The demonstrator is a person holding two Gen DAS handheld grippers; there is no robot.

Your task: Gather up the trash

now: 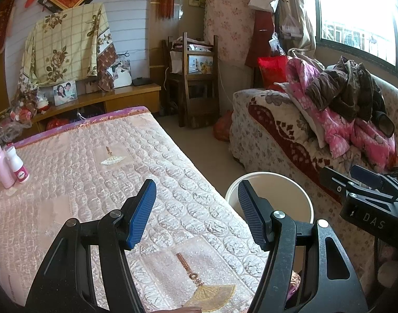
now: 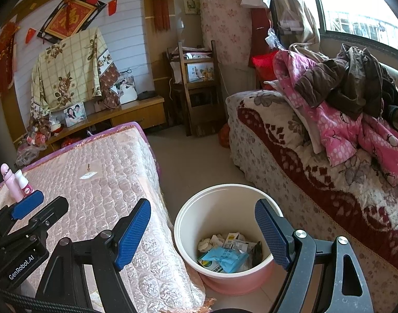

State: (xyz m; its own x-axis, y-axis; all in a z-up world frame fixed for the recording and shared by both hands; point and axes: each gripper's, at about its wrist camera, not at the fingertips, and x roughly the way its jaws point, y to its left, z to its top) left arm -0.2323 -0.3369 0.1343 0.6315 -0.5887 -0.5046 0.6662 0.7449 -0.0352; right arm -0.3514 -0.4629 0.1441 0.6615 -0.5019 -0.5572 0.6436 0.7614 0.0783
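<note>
A pink bin with a cream inside [image 2: 188, 224] stands on the floor between the bed and the sofa. It holds trash [image 2: 225, 257]: a blue packet, crumpled paper and wrappers. My right gripper [image 2: 203, 224] is open and empty, above the bin's near side. My left gripper [image 1: 196, 203] is open and empty over the bed's edge, with the bin's rim [image 1: 300, 190] behind its right finger. Each gripper shows at the edge of the other's view.
A quilted pink bed [image 1: 94, 172] carries a pink bottle [image 1: 0, 167] and a white bottle [image 1: 17, 165] at its far left. A sofa [image 2: 290, 161] with piled clothes fills the right. A wooden chair [image 1: 196, 78] and low cabinet stand at the back.
</note>
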